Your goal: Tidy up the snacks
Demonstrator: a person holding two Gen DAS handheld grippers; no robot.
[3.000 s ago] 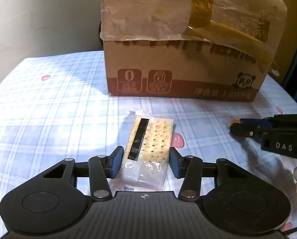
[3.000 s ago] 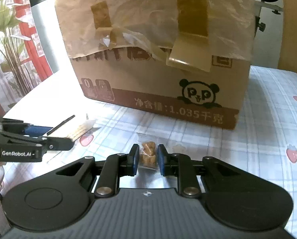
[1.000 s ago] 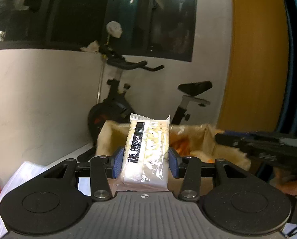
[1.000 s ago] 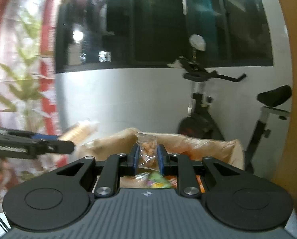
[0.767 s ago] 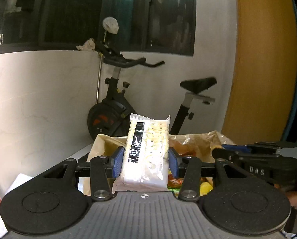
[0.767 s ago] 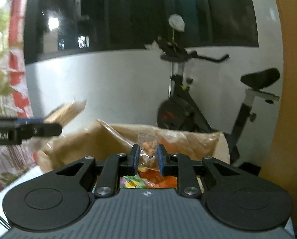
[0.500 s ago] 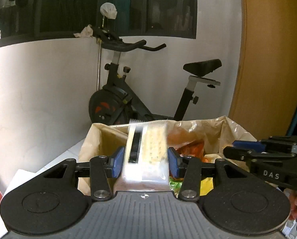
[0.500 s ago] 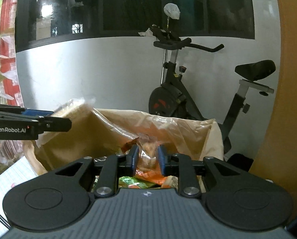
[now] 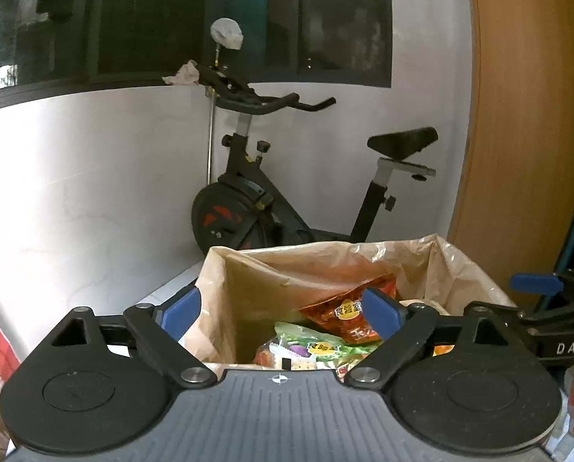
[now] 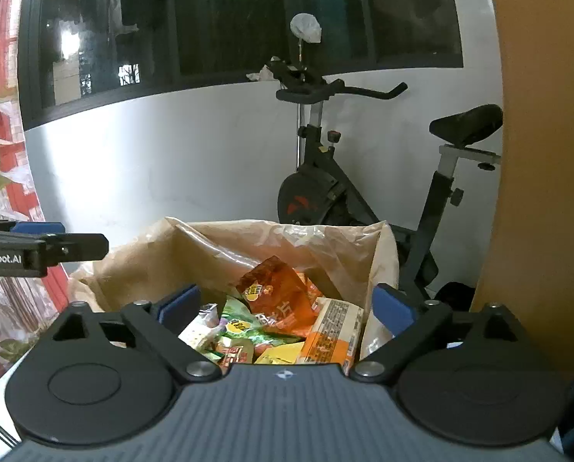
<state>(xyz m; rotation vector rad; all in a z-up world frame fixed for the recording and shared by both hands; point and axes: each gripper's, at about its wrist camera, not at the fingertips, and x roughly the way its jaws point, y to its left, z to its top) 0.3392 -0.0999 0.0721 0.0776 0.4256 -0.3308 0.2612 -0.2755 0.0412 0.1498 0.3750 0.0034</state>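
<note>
Both grippers hover over the open cardboard box (image 9: 225, 281) lined with clear plastic, also in the right wrist view (image 10: 383, 254). My left gripper (image 9: 281, 310) is open and empty. My right gripper (image 10: 285, 306) is open and empty. Inside the box lie several snack packs: an orange bag (image 9: 348, 310) (image 10: 277, 288), a green pack (image 9: 314, 342) (image 10: 244, 325), an orange-and-white bar (image 10: 333, 331). The cracker pack (image 9: 294, 364) (image 10: 196, 333) lies among them. The right gripper shows at the left view's right edge (image 9: 548, 308), the left gripper at the right view's left edge (image 10: 40, 248).
An exercise bike (image 9: 256, 208) (image 10: 325, 192) stands behind the box against a white wall. A wooden panel (image 9: 518, 115) rises at the right. A plant and red frame (image 10: 2, 192) are at the far left.
Both grippers rose from the table to above the box, then opened. The cracker pack and the small bag of orange snacks dropped out of the jaws into the box.
</note>
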